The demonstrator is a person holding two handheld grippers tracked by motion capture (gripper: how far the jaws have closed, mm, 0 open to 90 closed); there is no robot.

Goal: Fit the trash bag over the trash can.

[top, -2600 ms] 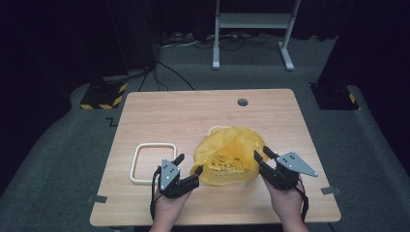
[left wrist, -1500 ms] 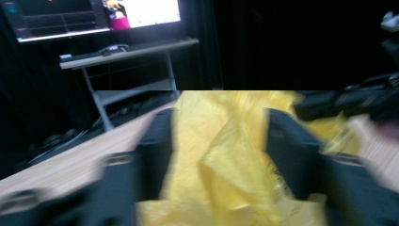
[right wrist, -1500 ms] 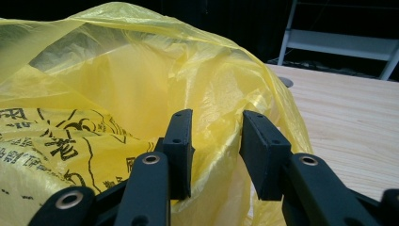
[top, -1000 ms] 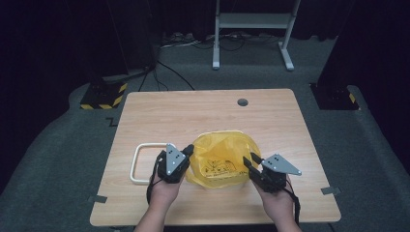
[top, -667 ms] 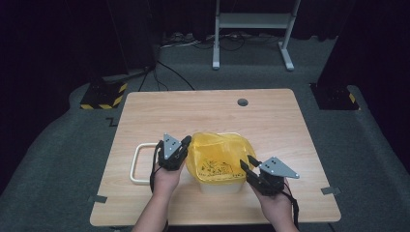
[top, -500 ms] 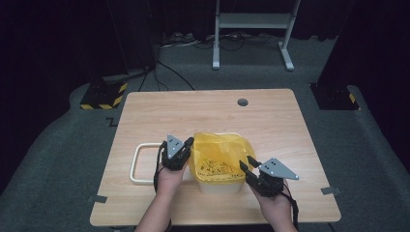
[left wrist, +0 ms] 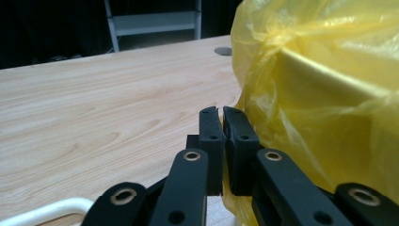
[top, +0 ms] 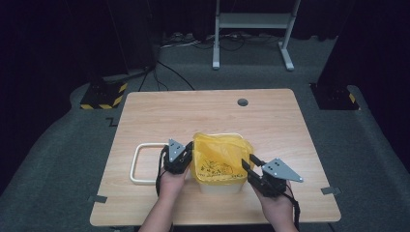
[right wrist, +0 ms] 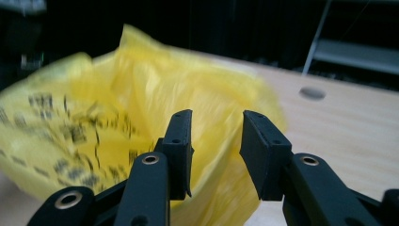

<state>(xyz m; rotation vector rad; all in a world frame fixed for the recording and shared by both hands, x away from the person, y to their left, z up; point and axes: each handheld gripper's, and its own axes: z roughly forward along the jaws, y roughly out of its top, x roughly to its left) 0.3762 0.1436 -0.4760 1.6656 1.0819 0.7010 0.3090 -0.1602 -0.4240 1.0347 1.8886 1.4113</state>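
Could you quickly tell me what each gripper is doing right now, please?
Left gripper: closed, pinching a fold of the yellow bag.
Right gripper: open, bag film between its jaws, not gripped.

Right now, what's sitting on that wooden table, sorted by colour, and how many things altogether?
Yellow: 1, the plastic bag lining the bin.
White: 2, the bin under the bag and the rectangular frame lying flat to its left.
Black: 2, the left claw beside the bag and the right claw at its other side.
Total: 5.
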